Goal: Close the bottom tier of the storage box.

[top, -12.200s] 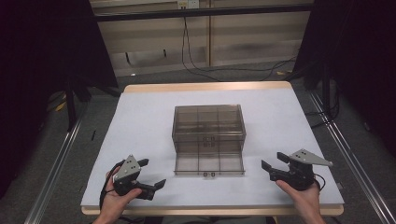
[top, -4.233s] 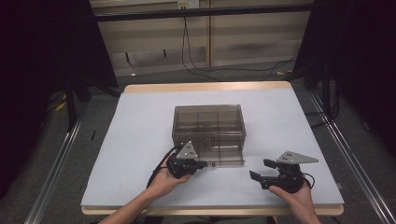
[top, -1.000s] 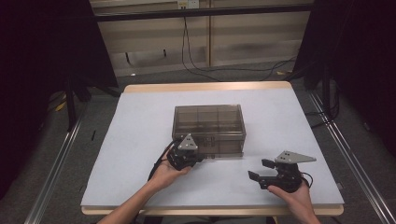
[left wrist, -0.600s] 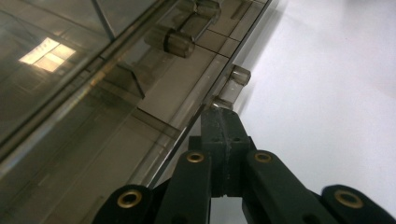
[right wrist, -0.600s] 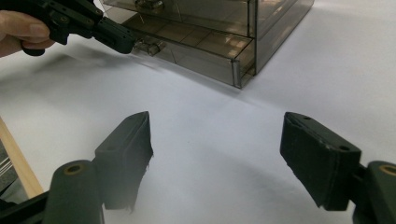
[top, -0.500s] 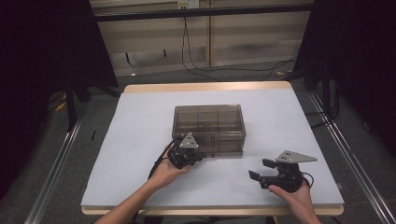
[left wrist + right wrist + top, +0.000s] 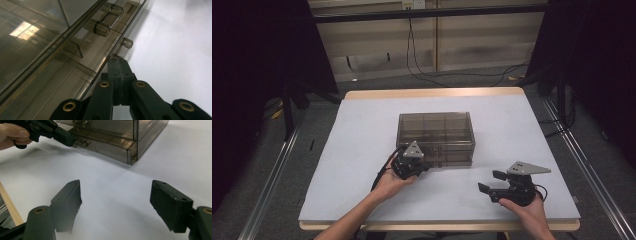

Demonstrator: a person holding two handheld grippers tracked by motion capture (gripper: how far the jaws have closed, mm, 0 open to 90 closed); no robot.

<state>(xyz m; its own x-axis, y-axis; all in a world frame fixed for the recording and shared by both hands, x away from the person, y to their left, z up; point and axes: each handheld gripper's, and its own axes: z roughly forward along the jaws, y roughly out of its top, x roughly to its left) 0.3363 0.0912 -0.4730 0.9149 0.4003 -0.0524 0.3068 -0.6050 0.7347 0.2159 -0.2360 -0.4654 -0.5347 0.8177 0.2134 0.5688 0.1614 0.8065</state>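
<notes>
High view: white desk carries a smoky plastic drawer box at center, left tool pressed together at the bottom drawer's knob, right tool spread, resting well apart near the front edge.

The table carried a white top with a pale wooden edge showing along its far and near sides. Beyond its far side, black cables hung down a light panelled wall and trailed over the grey floor, and a dark bar ran across above them. Metal rails lay along the floor at the left and right, with black curtains standing behind them on both sides.
</notes>
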